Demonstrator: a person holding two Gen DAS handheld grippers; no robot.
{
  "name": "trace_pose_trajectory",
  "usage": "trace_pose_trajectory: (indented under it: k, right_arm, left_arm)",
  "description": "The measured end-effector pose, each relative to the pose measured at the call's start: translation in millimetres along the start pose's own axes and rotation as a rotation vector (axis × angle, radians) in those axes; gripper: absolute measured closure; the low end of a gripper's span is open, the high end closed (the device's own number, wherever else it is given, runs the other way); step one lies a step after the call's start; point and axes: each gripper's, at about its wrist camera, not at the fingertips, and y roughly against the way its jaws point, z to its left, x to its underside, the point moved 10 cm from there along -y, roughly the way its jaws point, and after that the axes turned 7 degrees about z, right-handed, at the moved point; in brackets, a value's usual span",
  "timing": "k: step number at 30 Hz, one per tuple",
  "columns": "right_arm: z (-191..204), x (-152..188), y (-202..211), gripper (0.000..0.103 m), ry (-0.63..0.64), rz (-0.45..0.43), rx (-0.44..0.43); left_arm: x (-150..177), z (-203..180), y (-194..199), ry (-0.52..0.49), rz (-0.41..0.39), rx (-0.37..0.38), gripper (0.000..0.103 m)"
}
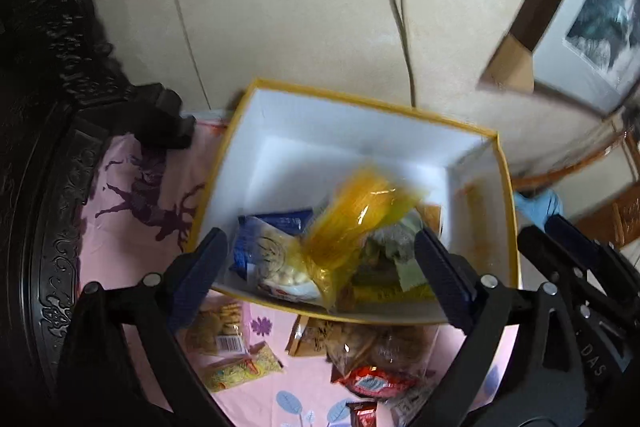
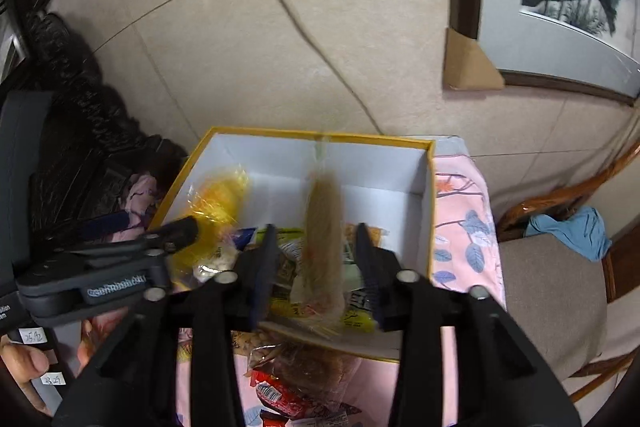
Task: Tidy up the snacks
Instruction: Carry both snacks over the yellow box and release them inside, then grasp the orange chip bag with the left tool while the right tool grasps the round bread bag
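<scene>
Hanging spread over the box [image 1: 472, 133], the left gripper [image 1: 320, 263] is framing a blurred yellow packet [image 1: 356, 223] that is sitting free between its fingers on the snacks piled in the box's six o'clock half, touching neither finger. Hovering spread too, the right gripper [image 2: 316, 259] is straddling a blurred tan packet [image 2: 324, 243] standing on end above a yellow-green pack [image 2: 356, 319], and I cannot tell whether the tan packet is resting or dropping. Lying loose on the pink cloth [image 1: 132, 239] at six o'clock of the box are a red wrapper [image 1: 374, 381] and a biscuit pack [image 1: 218, 327].
</scene>
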Motion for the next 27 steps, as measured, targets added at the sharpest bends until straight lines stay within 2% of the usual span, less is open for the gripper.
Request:
trace_pose_trajectory:
  k: [3, 5, 7, 9, 12, 15, 20, 23, 25, 27]
  right_arm:
    - [-2, 13, 7, 0.052, 0.026, 0.012, -0.001]
    - [-4, 36, 4, 0.052, 0.022, 0.069, -0.036]
    - [0, 75, -6, 0.052, 0.028, 0.167, -0.089]
    - [4, 108, -20, 0.052, 0.058, 0.239, -0.091]
    - [2, 139, -41, 0.052, 0.067, 0.295, -0.077]
    - [-11, 138, -59, 0.053, 0.048, 0.296, -0.038]
    - [-40, 113, -68, 0.055, -0.013, 0.257, 0.022]
    - [-59, 97, -71, 0.055, 0.001, 0.213, 0.113]
    - [-61, 100, -72, 0.055, 0.003, 0.232, 0.109]
    - [-45, 115, -73, 0.055, 0.040, 0.271, 0.070]
  left_arm:
    - [3, 7, -2, 0.004, 0.013, -0.002, 0.007]
    - [8, 15, -5, 0.013, 0.029, -0.006, 0.007]
    - [15, 23, -7, 0.025, 0.034, -0.006, 0.007]
    - [21, 32, -13, 0.039, 0.051, -0.009, 0.007]
    - [26, 42, -24, 0.052, 0.080, -0.034, 0.007]
    - [30, 47, -31, 0.066, 0.097, -0.044, 0.007]
    - [43, 43, -33, 0.058, 0.108, -0.031, 0.007]
    - [52, 40, -35, 0.057, 0.121, -0.020, 0.007]
    - [58, 40, -34, 0.060, 0.124, -0.010, 0.007]
    - [65, 42, -32, 0.066, 0.118, -0.007, 0.007]
